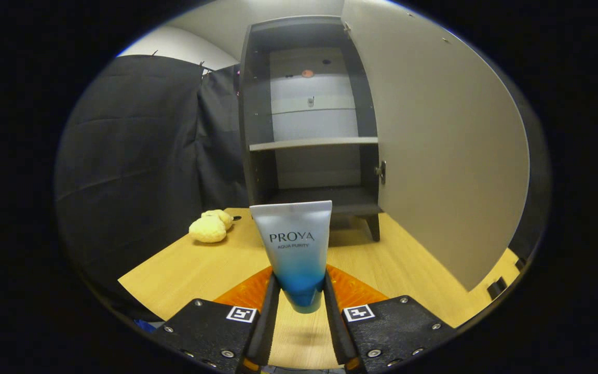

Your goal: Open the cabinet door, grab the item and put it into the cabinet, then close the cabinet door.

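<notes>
The tongs (301, 296) are clenched on a soft plastic tube that fades from white at its flat crimped top to blue at its rounded cap end (297, 249); both fingers press against the tube's lower blue part, one on each side, and the tube stands upright between them with the cap end down, lifted clear of the light wooden bench (185, 270), where a faint shadow lies beneath it. Beyond the tube, directly ahead of it, stands a tall dark grey cabinet with a pale back panel (309, 119), resting on the bench on short legs. The cabinet is open: its large pale grey door (434, 156) is swung out to the right of the tube and reaches well forward along the bench, with a small round metal knob (381, 171) on its edge near the cabinet's lower compartment. Inside the cabinet a thin pale shelf (313, 143) divides the interior into an upper and a lower compartment, and the tube's top edge lines up just in front of the lower compartment's floor. On the bench to the left of the tube, near the cabinet's left foot, lies a lumpy pale yellow sponge-like object (209, 226), well apart from the tongs.
</notes>
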{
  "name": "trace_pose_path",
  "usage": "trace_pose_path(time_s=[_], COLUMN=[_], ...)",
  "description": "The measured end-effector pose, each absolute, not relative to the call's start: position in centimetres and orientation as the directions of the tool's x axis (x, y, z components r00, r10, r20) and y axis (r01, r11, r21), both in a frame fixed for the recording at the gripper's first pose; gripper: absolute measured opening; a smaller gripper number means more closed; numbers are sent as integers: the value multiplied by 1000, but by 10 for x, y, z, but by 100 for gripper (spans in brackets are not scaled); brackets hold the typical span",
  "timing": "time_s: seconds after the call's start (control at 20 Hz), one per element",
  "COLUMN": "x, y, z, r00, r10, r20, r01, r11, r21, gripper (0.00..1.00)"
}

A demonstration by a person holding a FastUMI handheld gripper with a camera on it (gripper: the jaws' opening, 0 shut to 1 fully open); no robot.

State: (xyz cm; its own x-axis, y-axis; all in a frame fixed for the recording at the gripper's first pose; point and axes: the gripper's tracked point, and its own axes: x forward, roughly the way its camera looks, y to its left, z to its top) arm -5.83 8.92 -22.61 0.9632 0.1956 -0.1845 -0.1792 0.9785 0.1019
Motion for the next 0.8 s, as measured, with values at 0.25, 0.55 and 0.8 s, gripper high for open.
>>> trace_pose_path(time_s=[0.25, 0.55, 0.8], x=[-48, 23, 129], y=[89, 94, 96], z=[-146, -40, 29], r00=[967, 978, 983], r10=[208, 203, 181], r20=[-145, -55, 20], r01=[-200, -200, -182], r11=[978, 978, 981], r21=[67, 58, 61], gripper=[47, 47, 47])
